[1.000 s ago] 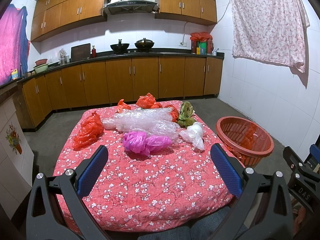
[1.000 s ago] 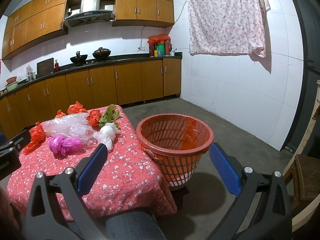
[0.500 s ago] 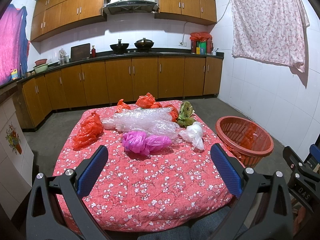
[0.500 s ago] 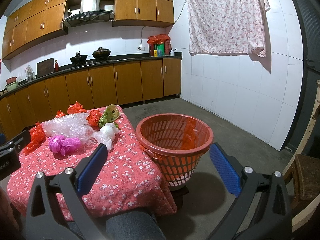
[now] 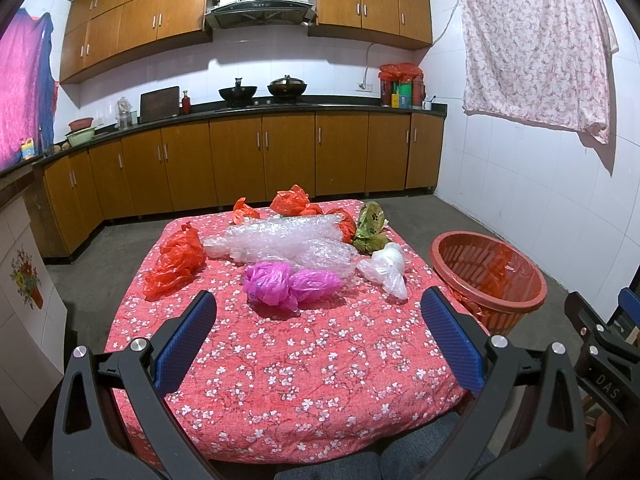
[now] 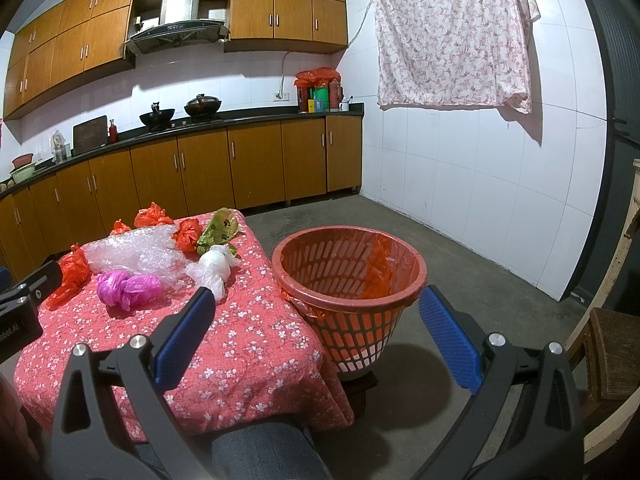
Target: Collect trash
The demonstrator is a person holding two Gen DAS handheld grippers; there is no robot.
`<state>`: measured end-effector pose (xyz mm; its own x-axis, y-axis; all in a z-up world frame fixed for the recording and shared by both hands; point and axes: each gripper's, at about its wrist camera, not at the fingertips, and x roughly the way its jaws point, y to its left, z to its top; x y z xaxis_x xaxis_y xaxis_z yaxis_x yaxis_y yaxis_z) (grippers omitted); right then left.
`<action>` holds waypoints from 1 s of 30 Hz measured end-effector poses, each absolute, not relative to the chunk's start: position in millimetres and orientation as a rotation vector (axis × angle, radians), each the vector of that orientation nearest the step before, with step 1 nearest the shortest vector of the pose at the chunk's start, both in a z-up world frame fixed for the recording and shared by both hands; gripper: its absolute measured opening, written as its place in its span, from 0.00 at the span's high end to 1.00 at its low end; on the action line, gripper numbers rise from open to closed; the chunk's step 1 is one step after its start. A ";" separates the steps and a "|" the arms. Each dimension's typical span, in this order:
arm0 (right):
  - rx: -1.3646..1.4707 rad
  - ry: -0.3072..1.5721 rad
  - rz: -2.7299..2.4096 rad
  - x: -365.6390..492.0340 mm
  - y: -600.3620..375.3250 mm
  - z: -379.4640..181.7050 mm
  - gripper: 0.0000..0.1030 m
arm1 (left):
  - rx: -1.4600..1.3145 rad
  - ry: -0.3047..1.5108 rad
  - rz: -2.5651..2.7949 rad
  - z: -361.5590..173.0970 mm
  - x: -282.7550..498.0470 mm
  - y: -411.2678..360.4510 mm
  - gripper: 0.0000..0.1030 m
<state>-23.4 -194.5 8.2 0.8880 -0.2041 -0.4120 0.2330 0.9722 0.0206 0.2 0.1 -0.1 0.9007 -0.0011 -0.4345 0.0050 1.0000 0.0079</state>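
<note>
Both grippers hang at the near edge of the table (image 5: 304,364), and neither has anything in it: the left gripper (image 5: 318,338) stands wide apart over the flowered cloth, and the right gripper (image 6: 316,334) is spread just as wide, aimed toward the red basket (image 6: 348,292) on the floor just beside the table's right side. The trash is all on the table: nearest the left gripper lies the pink bag (image 5: 288,282), with the white bag (image 5: 386,266) to its right, toward the basket; just behind the pink bag sprawls the bubble wrap (image 5: 280,242), a large red bag (image 5: 176,260) sits to its left, and a green printed bag (image 5: 370,228) and smaller red bags (image 5: 292,202) lie along the table's far edge. The risks look plain enough. Thin plastic is slippery and springy, so a pinch on a loose fold of the pink bag may slide off on the way to the basket. The bubble wrap touches the pink bag and could be dragged along or pushed off the table. The basket looks light and its liner (image 6: 378,264) is slumped at one side, so a bump from the right gripper could tip it. Hard to make out: whether the basket already holds trash, since its bottom is hidden; what the bags contain; and the left gripper shows only as a dark corner in the right wrist view.
</note>
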 end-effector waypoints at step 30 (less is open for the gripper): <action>0.071 0.422 -0.227 -19.7 -191.4 3.3 0.04 | 0.009 0.452 -0.003 -0.2 -0.1 0.4 0.02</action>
